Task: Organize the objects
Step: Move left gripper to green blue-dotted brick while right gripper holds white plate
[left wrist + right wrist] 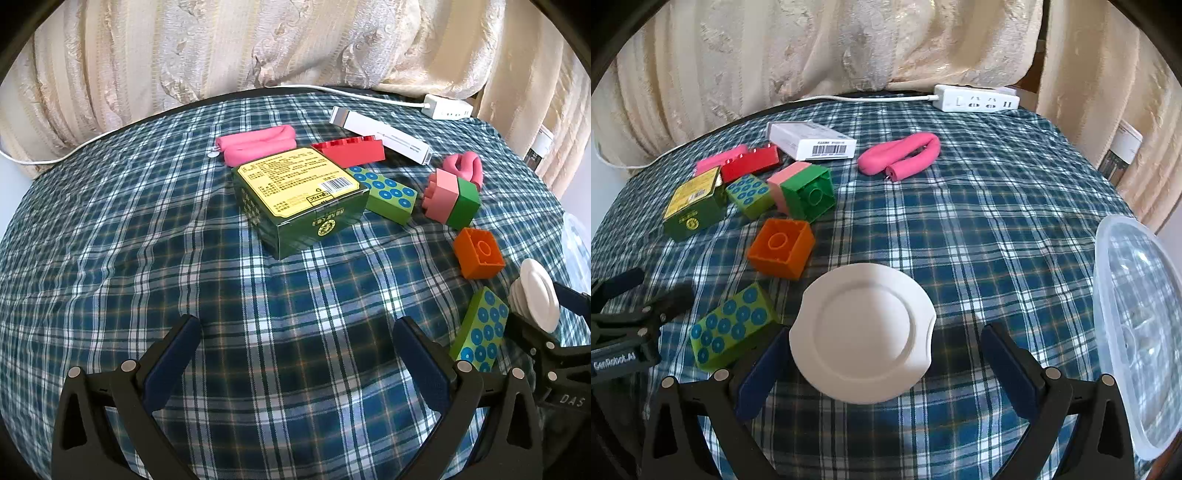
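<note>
Both grippers hang wide and empty over the plaid cloth (258, 314). Between the spread jaws of the right gripper (882, 354) lies a white round lid (862, 334), not yet pinched; the left gripper (295, 343) has only bare cloth between its jaws.

Just left of the lid sits a green dotted block (733, 326), and beyond it an orange block (781, 247). Farther off, to the left, cluster a joined pink-and-green block (805, 190), a second dotted block (750, 195), a red block (750, 164), a green box with a yellow label (299, 199) and a pink foam roller (258, 144). A white carton (812, 142) and another pink roller (901, 155) lie far, near a power strip (977, 98).

At the near right edge stands a clear plastic container (1108, 314); nothing can be made out inside it. By my reading nothing has been sorted: every piece lies scattered, so the whole job remains.
</note>
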